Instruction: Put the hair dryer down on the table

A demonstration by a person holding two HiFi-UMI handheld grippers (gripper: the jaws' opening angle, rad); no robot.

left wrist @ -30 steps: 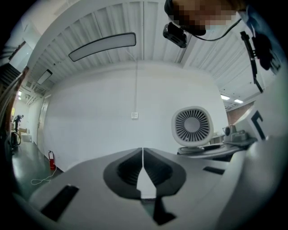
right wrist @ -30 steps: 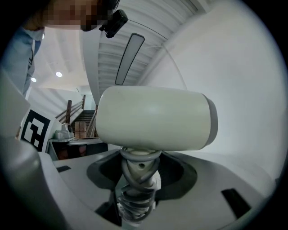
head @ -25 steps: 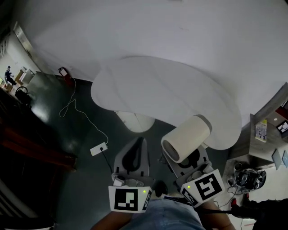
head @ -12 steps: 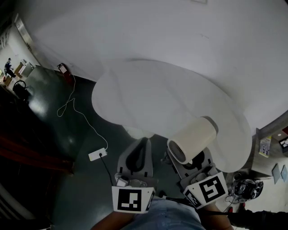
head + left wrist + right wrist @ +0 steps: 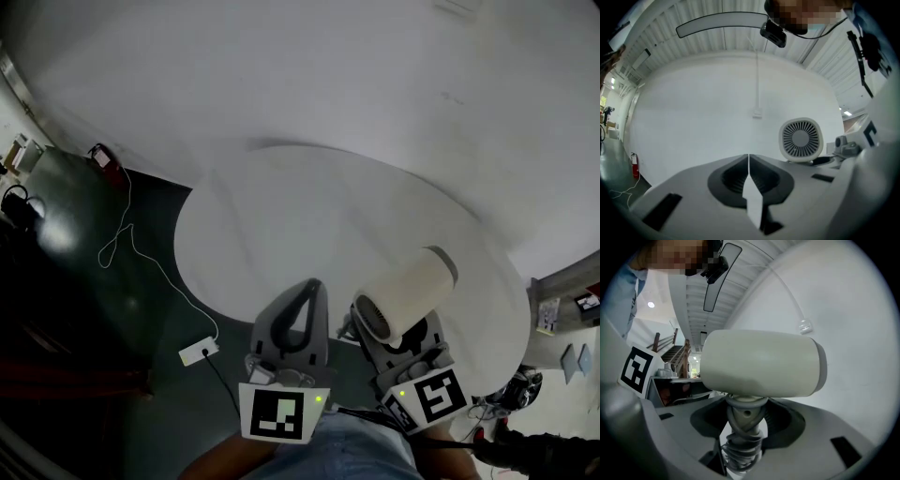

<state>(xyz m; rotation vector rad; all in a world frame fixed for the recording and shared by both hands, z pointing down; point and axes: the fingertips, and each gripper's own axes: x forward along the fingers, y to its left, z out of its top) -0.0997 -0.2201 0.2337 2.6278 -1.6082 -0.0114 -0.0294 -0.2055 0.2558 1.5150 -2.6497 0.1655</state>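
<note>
The hair dryer is pinched by its handle in the right tongs. Its cream barrel lies crosswise above the jaws. The round rear grille faces back toward the person, and the nozzle end points away over the counter. In the right gripper view the handle stands between the two jaws, with a coiled cord bunched low around it. In the head view the dryer shows against the near right part of the round white counter, carried up on the tongs rather than lying on the surface. The left tongs sit just beside it to the left, pressed together with nothing between them, their tip at the counter's near edge. On the dark floor to the left, a white cable runs to a power strip.
</note>
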